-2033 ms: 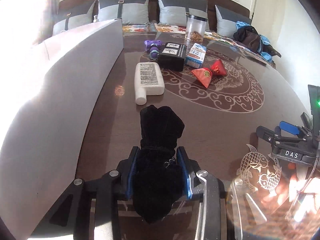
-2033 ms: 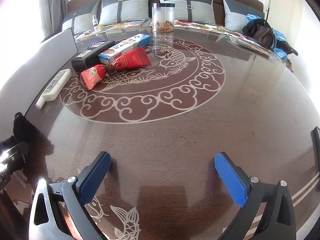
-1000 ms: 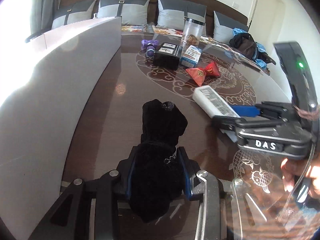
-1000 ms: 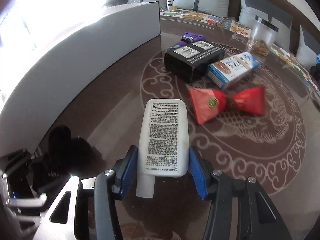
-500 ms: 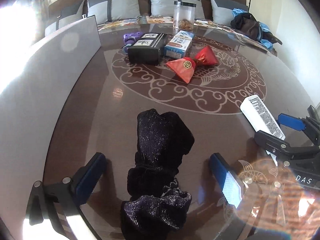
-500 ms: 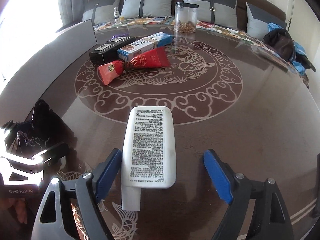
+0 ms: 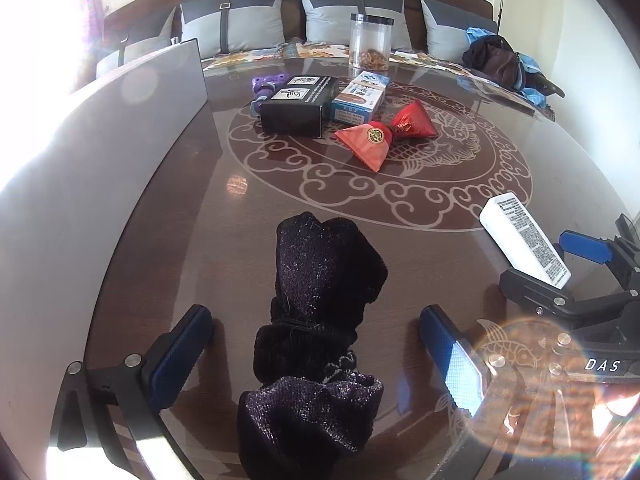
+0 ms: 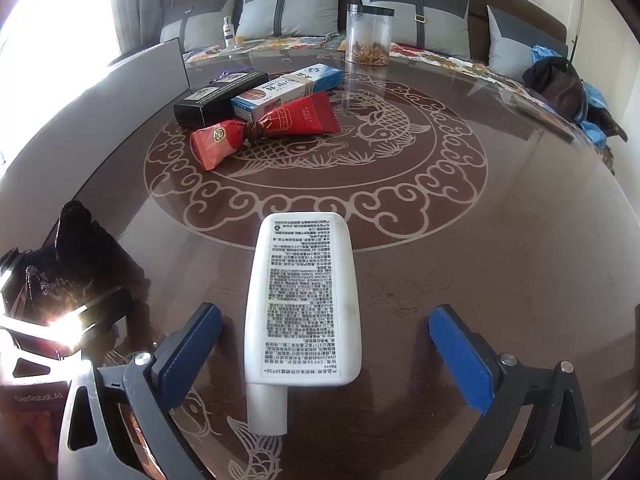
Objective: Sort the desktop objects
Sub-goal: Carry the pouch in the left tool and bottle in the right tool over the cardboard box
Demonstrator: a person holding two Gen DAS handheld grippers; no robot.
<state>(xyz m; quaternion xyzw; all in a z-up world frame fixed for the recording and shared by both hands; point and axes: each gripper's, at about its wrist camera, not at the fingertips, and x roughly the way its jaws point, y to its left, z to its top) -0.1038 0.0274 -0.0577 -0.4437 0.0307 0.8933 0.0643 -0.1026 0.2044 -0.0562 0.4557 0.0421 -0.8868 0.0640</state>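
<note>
A black velvet pouch (image 7: 320,300) lies on the dark table (image 7: 200,240), between the wide-apart blue pads of my left gripper (image 7: 316,344); neither pad touches it. A white flat bottle (image 8: 304,300) lies label up, cap toward me, inside my right gripper (image 8: 326,320), whose jaws are opening and stand clear of it on both sides. In the left wrist view the bottle (image 7: 524,236) and the right gripper (image 7: 580,264) show at the right. The right wrist view has the pouch (image 8: 80,240) at its left edge, partly lost in glare.
Across the table lie a black box (image 7: 298,106), a blue-and-white box (image 7: 358,98), a red tied packet (image 7: 384,134) and a purple item (image 7: 266,84). A clear jar (image 7: 370,42) stands at the back. A grey panel (image 7: 100,140) rises along the left edge.
Both grippers were shut on their things a second ago. Now the left one has let go of the pouch and the right one of the bottle, both resting on the table.
</note>
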